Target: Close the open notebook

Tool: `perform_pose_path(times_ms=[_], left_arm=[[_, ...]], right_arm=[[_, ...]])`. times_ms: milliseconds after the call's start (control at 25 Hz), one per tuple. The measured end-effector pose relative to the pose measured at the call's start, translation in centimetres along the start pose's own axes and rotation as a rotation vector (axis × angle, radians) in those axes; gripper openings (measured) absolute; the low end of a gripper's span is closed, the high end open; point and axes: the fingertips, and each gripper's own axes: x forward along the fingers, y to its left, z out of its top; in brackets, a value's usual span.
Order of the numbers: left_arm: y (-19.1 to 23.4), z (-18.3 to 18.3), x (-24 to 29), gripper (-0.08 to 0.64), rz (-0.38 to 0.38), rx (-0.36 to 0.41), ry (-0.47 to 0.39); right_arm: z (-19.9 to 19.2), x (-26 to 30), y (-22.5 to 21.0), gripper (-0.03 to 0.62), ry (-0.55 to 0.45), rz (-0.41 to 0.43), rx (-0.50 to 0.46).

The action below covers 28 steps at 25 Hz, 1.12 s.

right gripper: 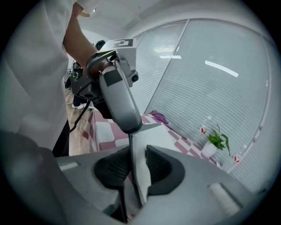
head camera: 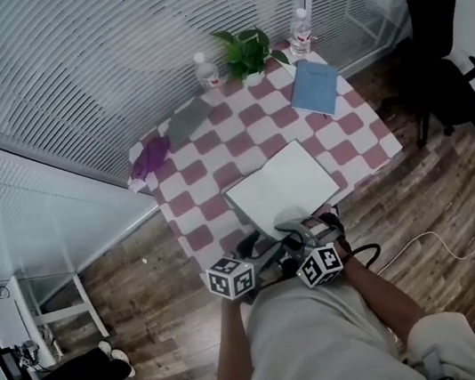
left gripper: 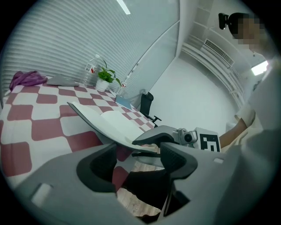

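The open notebook (head camera: 282, 188) lies with white pages up on the red-and-white checked table (head camera: 208, 176), near its front edge. My right gripper (head camera: 303, 229) holds the notebook's near edge. In the right gripper view the jaws (right gripper: 137, 169) are shut on the thin dark cover and white pages (right gripper: 151, 138), and that edge is lifted. My left gripper (head camera: 261, 248) sits beside it at the front edge. In the left gripper view its jaws (left gripper: 138, 160) stand open beneath the raised notebook (left gripper: 109, 123), with the right gripper (left gripper: 160, 136) just beyond. Nothing is pressed between the left pads.
A blue book (head camera: 315, 88), a potted plant (head camera: 246, 52), two water bottles (head camera: 207, 71) (head camera: 300, 31), a grey item (head camera: 188, 121) and a purple cloth (head camera: 149, 159) lie along the table's far side. A black chair (head camera: 438, 43) stands at the right. A cable runs over the wooden floor.
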Motion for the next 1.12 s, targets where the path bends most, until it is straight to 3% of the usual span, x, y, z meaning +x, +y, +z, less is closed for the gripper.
perform_pose_path(times_ms=[320, 640, 920, 1120], left_arm=[[-0.7, 0.4, -0.6, 0.299, -0.021, 0.043, -0.016], [-0.6, 0.1, 0.1, 0.298, 0.035, 0.126, 0.004], [-0.6, 1.4, 1.0, 0.298, 0.093, 0.153, -0.07], [-1.1, 2.1, 2.7, 0.296, 0.07, 0.193, -0.062]], right_arm=[[-0.3, -1.3, -1.5, 0.066, -0.02, -0.072, 0.138], [-1.0, -3.9, -5.1, 0.064, -0.079, -0.176, 0.458], [-2.9, -5.4, -7.2, 0.04, -0.069, -0.259, 0.507], [-4.2, -6.0, -8.7, 0.04, -0.052, -0.295, 0.533]])
